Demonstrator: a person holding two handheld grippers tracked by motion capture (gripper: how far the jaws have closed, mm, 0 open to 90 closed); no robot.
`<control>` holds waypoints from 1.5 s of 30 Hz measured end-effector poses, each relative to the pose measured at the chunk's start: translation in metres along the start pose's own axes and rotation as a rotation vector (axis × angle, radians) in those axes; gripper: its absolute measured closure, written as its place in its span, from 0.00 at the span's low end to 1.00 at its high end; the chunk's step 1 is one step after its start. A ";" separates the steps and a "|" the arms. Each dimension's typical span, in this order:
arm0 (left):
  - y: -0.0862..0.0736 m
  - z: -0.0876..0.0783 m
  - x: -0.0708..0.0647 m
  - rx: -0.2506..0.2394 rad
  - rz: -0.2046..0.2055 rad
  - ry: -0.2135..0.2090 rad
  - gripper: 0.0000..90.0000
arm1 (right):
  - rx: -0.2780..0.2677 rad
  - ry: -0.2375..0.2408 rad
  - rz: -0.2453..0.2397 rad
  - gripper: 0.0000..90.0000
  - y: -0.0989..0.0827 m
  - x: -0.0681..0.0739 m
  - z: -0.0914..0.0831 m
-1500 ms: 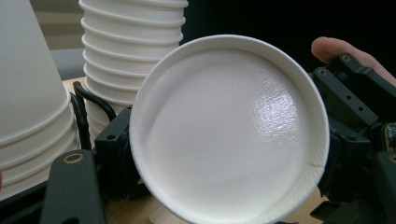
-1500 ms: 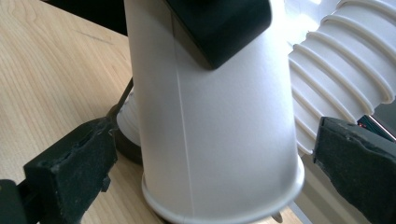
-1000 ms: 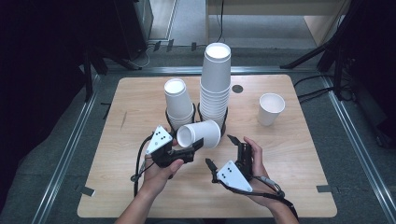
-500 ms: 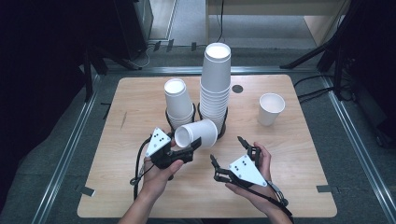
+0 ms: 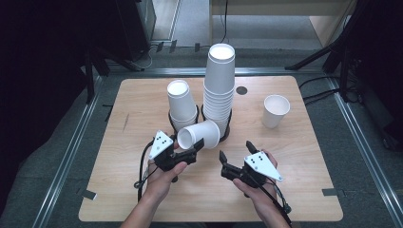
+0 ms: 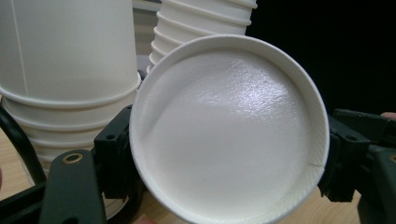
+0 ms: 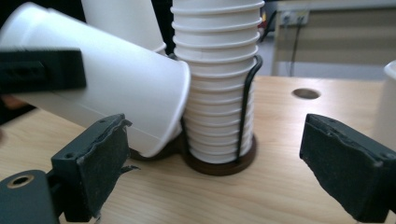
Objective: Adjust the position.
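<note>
I hold a single white paper cup [image 5: 199, 135] in my left tongs [image 5: 196, 147], clamped on it across its base end. The cup lies on its side, raised off the bench [image 5: 119, 190], near the middle and just in front of the two stacks. Its closed bottom points toward me; the left gripper view shows that bottom as a recessed, glossy white disc [image 6: 229, 135] with a raised rolled edge. Its open mouth faces away to the right and rests close against the foot of the tall stack. I cannot tell what its inside looks like.

Containers, far side of the bench:
- Tall stack of white cups [image 5: 219, 90], upside down and nested, seated in a dark wire holder [image 7: 245, 107] on a round brown base. The rims form a ribbed column.
- Short stack of white cups [image 5: 181, 107], also upside down, in a similar holder, just left of the tall stack.
- One upright cup [image 5: 274, 110], mouth up, standing alone well to the right. Its inside looks white; I cannot tell whether it holds anything.

My right tongs [image 5: 236, 159] sit near me, right of the held cup, with the jaws apart and nothing between them; they have just been closing. The right gripper view looks past them at the held cup [image 7: 107, 98] and the tall stack.
</note>
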State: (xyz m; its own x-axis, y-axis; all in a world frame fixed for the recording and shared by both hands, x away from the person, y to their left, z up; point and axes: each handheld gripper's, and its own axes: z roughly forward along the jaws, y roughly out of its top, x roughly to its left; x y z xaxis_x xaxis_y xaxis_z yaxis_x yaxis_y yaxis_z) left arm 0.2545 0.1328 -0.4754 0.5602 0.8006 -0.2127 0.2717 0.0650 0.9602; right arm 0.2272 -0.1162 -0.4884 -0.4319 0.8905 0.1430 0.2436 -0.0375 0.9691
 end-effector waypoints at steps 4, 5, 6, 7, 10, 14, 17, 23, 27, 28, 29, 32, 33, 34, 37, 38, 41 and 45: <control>-0.002 0.001 -0.002 0.003 0.011 0.003 0.26 | 0.012 0.023 0.124 0.09 0.004 -0.001 -0.001; -0.002 0.001 -0.002 0.003 0.010 0.004 0.26 | 0.021 0.025 0.151 0.09 0.004 -0.002 -0.001; -0.003 0.001 -0.002 -0.001 0.009 0.005 0.26 | 0.030 0.027 0.175 0.09 0.005 -0.003 -0.001; -0.003 0.001 -0.002 -0.001 0.007 0.006 0.26 | 0.040 0.027 0.199 0.09 0.005 -0.003 -0.001; -0.004 0.002 -0.003 -0.009 0.008 0.007 0.26 | 0.071 0.026 0.255 0.09 0.006 -0.005 0.000; -0.007 0.003 -0.004 -0.014 0.014 0.004 0.26 | 0.094 0.036 0.338 0.06 0.007 -0.007 0.001; -0.008 0.003 -0.005 -0.020 0.012 0.002 0.26 | 0.104 0.032 0.403 0.03 0.009 -0.010 0.002; -0.011 0.004 -0.008 -0.026 0.017 -0.010 0.26 | 0.124 0.026 0.568 0.00 0.013 -0.015 0.004; -0.013 0.004 -0.010 -0.031 0.013 -0.013 0.26 | 0.140 0.068 0.713 0.00 0.011 -0.014 0.009; -0.013 0.004 -0.010 -0.033 0.013 -0.016 0.26 | 0.145 0.065 0.743 0.00 0.009 -0.014 0.010; -0.013 0.004 -0.010 -0.034 0.013 -0.018 0.26 | 0.148 0.062 0.765 0.00 0.008 -0.013 0.011; -0.014 0.005 -0.012 -0.040 0.015 -0.019 0.26 | 0.152 0.069 0.836 0.00 0.006 -0.012 0.013; -0.014 0.005 -0.012 -0.041 0.015 -0.018 0.26 | 0.153 0.069 0.849 0.00 0.005 -0.011 0.013; -0.014 0.005 -0.012 -0.043 0.014 -0.018 0.26 | 0.156 0.067 0.869 0.00 0.005 -0.010 0.013; -0.015 0.004 -0.012 -0.050 0.015 -0.017 0.26 | 0.160 0.072 0.927 0.00 0.003 -0.009 0.014; -0.015 0.004 -0.012 -0.052 0.014 -0.016 0.26 | 0.163 0.075 0.944 0.00 0.003 -0.009 0.014; -0.016 0.005 -0.013 -0.057 0.013 -0.014 0.26 | 0.170 0.084 1.004 0.00 0.002 -0.010 0.016; -0.017 0.005 -0.015 -0.058 0.020 -0.024 0.26 | 0.175 0.097 1.080 0.00 0.003 -0.007 0.015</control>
State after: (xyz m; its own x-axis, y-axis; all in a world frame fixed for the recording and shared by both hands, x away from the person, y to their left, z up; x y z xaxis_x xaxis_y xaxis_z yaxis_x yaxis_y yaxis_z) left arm 0.2455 0.1166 -0.4895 0.5841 0.7874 -0.1971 0.2147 0.0843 0.9730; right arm 0.2442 -0.1159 -0.4899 0.0182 0.3872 0.9218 0.6509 -0.7044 0.2830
